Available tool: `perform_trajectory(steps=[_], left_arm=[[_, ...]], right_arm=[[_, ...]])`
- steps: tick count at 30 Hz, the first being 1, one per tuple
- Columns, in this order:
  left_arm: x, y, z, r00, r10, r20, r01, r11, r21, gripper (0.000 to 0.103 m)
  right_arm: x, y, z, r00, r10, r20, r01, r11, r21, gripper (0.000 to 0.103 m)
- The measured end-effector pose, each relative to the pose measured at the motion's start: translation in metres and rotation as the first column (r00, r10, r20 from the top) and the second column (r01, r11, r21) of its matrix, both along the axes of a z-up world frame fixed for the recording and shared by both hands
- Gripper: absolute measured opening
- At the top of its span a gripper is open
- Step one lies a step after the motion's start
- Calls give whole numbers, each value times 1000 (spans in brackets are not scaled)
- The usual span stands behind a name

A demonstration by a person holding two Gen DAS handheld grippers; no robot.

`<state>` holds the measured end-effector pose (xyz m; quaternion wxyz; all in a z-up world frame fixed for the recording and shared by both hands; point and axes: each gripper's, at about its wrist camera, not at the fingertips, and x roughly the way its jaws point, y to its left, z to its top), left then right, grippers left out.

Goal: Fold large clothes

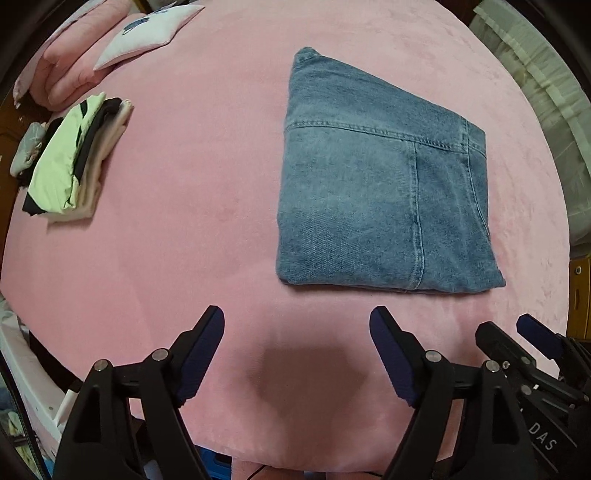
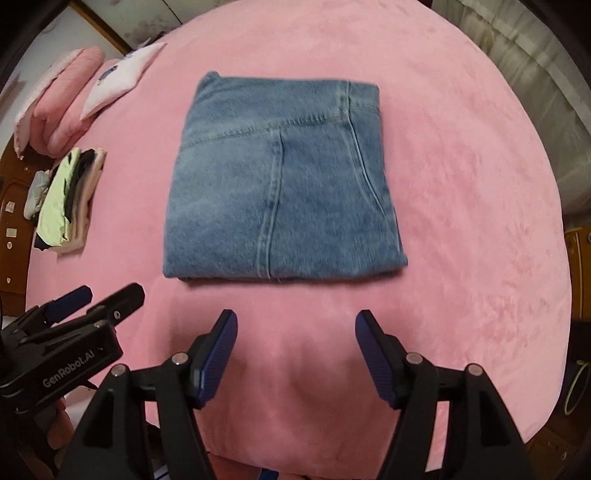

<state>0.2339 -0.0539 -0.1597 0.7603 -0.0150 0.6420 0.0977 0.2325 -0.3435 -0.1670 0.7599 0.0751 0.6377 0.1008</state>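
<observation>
A pair of blue jeans (image 1: 376,192) lies folded into a flat rectangle on the pink bed cover (image 1: 192,236); it also shows in the right wrist view (image 2: 280,192). My left gripper (image 1: 297,317) is open and empty, held over the near edge of the bed, short of the jeans and to their left. My right gripper (image 2: 295,319) is open and empty, just short of the jeans' near edge. Each gripper shows at the side of the other's view: the right one (image 1: 517,328) and the left one (image 2: 107,291).
A stack of folded clothes (image 1: 74,162) lies at the bed's left edge, also in the right wrist view (image 2: 70,199). Pink folded bedding (image 1: 70,70) and a white pillow (image 1: 147,33) lie at the far left. Curtains (image 1: 535,74) hang at the right.
</observation>
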Motion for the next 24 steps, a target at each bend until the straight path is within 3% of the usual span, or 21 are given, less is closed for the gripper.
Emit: perform_trajectory(steps=[6,12,17,24], left_arm=[[3,0,-1,1000,-17,-3,17,997,76,81],[9,1,-20,999,-6,-42,8,999,47,81],[23,5,-44,998,5,-68,-2,999,38,81],[57,21,-78,995,-1,-97,-2,999,-33,81]], right_arm=[[8,-3,6,1000,-7,-8,7,999,46,68],[15,-6,-9,999,-19,-27,20,999,47,70],[29,-17,-39,998,-35,-61,37,999,36,71],[53,-48,-81,994,-81,-79,85,995,47,71]])
